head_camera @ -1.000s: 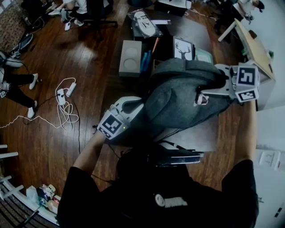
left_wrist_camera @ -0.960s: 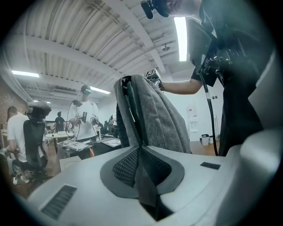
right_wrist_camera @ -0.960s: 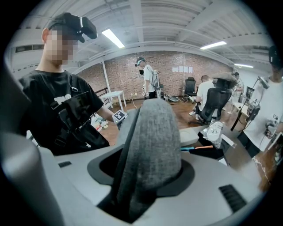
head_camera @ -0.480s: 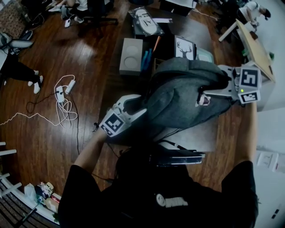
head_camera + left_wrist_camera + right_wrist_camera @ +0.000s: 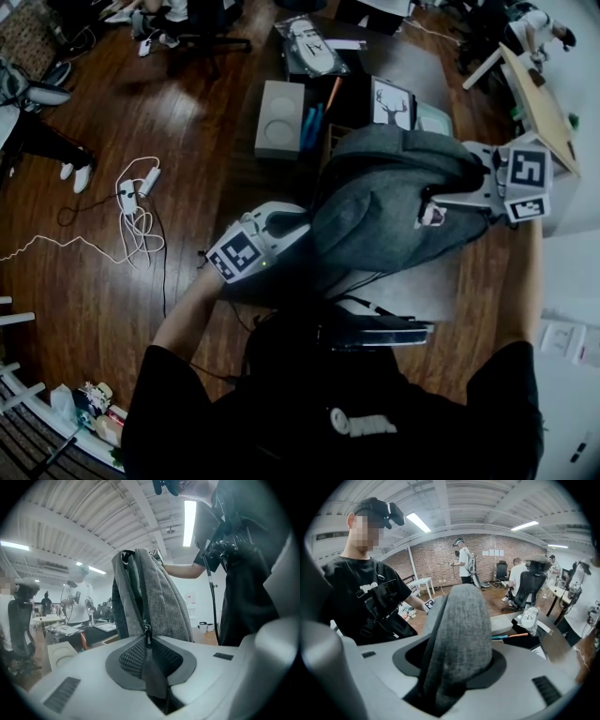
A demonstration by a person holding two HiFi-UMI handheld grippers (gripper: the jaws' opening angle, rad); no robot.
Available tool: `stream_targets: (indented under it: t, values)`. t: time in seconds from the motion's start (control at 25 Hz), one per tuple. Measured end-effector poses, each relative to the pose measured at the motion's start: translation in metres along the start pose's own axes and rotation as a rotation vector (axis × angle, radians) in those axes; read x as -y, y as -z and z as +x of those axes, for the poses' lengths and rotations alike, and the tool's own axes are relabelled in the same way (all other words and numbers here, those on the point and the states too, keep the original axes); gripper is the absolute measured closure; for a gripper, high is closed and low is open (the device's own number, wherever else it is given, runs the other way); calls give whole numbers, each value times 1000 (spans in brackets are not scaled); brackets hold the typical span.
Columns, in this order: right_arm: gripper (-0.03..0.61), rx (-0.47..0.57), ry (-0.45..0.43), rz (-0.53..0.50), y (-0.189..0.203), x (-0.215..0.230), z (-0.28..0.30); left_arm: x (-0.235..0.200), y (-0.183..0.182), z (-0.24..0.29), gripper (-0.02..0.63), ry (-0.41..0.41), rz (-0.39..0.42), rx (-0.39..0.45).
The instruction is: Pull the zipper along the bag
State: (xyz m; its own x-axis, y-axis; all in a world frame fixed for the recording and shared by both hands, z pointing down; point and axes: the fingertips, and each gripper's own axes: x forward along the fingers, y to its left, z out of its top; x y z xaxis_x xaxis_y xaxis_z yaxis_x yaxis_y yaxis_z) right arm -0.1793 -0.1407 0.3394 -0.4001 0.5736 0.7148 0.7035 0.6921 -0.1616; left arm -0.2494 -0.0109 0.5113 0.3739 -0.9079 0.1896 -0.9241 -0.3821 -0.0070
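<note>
Over the tabletop [image 5: 483, 272], in the head view, the grey bag [image 5: 384, 206] is lying slumped with its long axis running from lower left to upper right, and a tool is working at each end: the left tool [image 5: 286, 227] is meeting the bag's near, lower-left edge, while the right tool [image 5: 433, 202] is biting into its far right side. Set against a second ago, both tools and the bag are sitting almost where they were, the left one only a shade higher, and a bystander's legs at the left edge are now further up the floor. Along the left gripper view, the left tool [image 5: 150, 681] is closing its jaws on the dark zipper pull [image 5: 149, 665], which is lying flat between the pads; the slider [image 5: 147, 631] is sitting just past the tips, and the zipper track [image 5: 139, 597] is climbing straight away from it up the bag's upright edge. So the coming pull likely needs to follow that line, with the left hand nearer the zipper. Along the right gripper view, the right tool [image 5: 450, 677] is standing partly open, clamping a thick fold of the bag's grey fabric [image 5: 461, 630] and apparently bracing it.
</note>
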Motion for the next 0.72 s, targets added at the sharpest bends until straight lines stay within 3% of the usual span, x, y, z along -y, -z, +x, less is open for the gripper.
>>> stream_targets:
  t: [0.4, 0.6, 0.72]
  values:
    - [350, 6, 6, -9, -1, -3, 1, 0, 0, -14, 566, -34, -100, 25]
    - [350, 6, 12, -3, 1, -1, 0, -4, -21, -27, 571, -43, -207, 118]
    - [350, 4, 10, -10, 0, 1, -1, -7, -32, -31, 595, -58, -205, 140]
